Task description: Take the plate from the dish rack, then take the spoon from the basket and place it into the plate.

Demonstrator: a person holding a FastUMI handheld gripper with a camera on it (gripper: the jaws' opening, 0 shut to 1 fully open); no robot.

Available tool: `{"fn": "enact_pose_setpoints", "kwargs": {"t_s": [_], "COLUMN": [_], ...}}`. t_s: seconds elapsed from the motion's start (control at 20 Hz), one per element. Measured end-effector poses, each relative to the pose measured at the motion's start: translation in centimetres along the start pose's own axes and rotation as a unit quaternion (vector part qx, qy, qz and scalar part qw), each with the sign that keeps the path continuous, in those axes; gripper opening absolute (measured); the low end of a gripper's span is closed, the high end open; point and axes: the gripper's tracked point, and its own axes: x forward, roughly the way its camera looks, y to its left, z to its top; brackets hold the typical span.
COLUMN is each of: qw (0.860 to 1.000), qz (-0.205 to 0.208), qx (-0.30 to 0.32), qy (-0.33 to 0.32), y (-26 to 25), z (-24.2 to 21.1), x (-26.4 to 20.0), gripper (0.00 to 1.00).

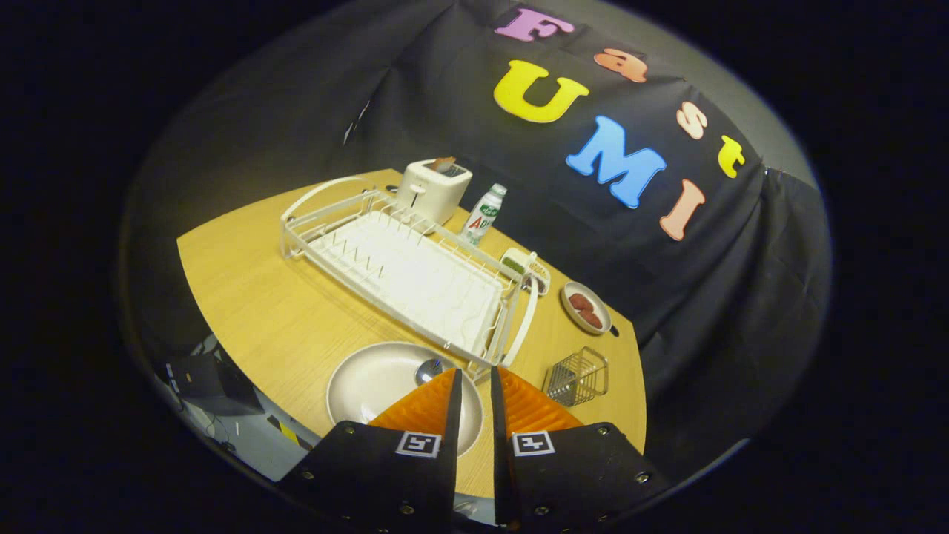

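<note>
Pale wood of the table [245, 297] runs under everything, and low over its near part the tongs [474, 378] hang with their two fingers drawn to a narrow slit, the tips nearly meeting. Whether anything is pinched in that slit cannot be made out.

Just ahead of the left fingertip [434, 400] lies the cream plate [371, 382], round and shallow; that finger covers its right part. In the plate, right at the fingertip, a shiny rounded spoon [428, 369] bowl shows. Its handle is hidden behind the finger, so its long axis and the way it points cannot be read; it seems to run back toward the tongs.

Off to the right of the right finger [530, 408] stands a small wire basket [577, 377], apart from the plate.

Beyond the fingertips stretches the white dish rack [404, 274], its long side running away to the left, thin wire prongs standing in rows along the tray. Past its right end sits a small cup-like holder [519, 263] with something dark green inside, too small to tell. Further right is an oval dish [586, 308] with two reddish-brown lumps.

Behind the rack stand a white toaster [432, 191], something brown poking from its slot, and an upright white bottle [483, 215] with a green and red label; the lettering is too blurred to read.
</note>
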Motion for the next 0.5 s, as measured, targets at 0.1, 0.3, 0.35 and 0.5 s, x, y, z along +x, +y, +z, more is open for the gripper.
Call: {"fn": "enact_pose_setpoints", "kwargs": {"t_s": [0.1,0.3,0.35,0.5], "qw": [0.999,0.991,0.989,0.979], "qz": [-0.023,-0.074,-0.085,-0.104], "qx": [0.018,0.057,0.066,0.102], "qy": [-0.037,-0.091,-0.102,-0.141], "y": [-2.9,-8.8,-10.2,-13.5], "z": [3.0,7.8,8.7,10.9], "x": [-0.7,-2.6,-3.0,-4.2], "gripper": [0.21,0.21,0.21,0.21]}}
